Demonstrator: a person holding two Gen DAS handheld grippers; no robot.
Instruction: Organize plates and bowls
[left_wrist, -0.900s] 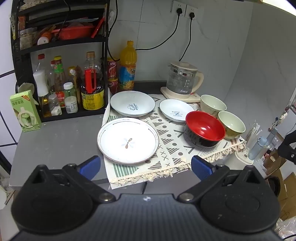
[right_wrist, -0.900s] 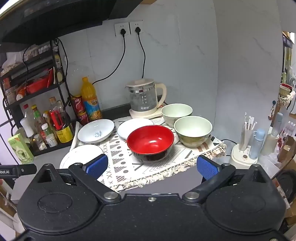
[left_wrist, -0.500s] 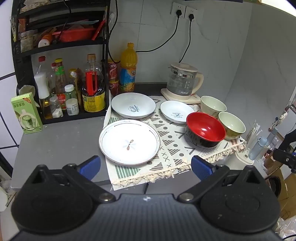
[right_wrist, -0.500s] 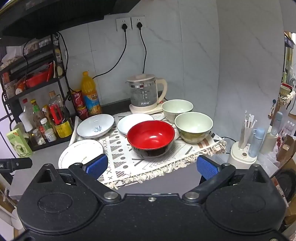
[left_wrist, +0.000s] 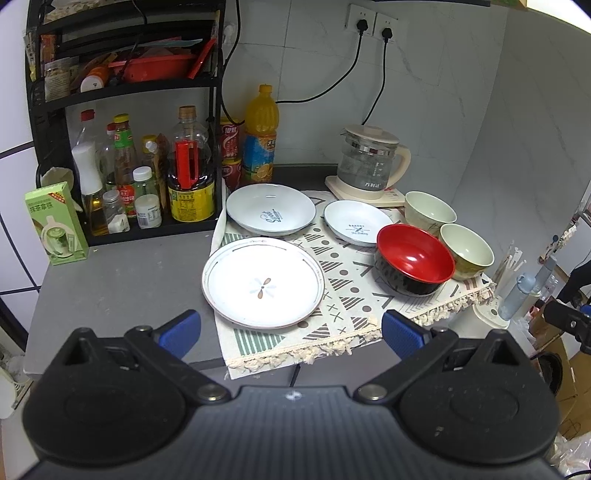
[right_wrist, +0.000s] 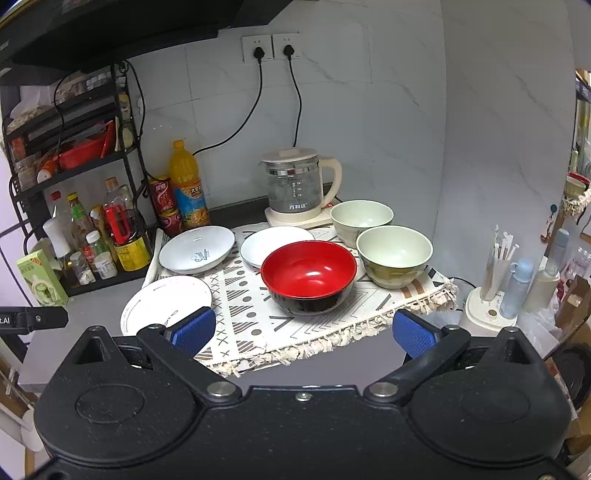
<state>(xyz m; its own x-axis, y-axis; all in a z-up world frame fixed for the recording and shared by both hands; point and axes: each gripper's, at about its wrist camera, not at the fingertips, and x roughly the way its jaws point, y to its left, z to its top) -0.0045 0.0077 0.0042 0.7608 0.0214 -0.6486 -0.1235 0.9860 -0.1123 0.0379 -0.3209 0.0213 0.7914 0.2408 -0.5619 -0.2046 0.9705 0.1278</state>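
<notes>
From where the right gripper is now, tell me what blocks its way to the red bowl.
Nothing visible does. The right gripper is open and empty, and only bare patterned mat lies between it and the red bowl. The two green bowls sit beyond and to the bowl's right.

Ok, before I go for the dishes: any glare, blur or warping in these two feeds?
Left wrist view: sharp, but overhead light washes out the big plate, and fisheye bends the rack. Right wrist view: also sharp, small highlights in the red bowl, top left corner dark, wall edges curved.
</notes>
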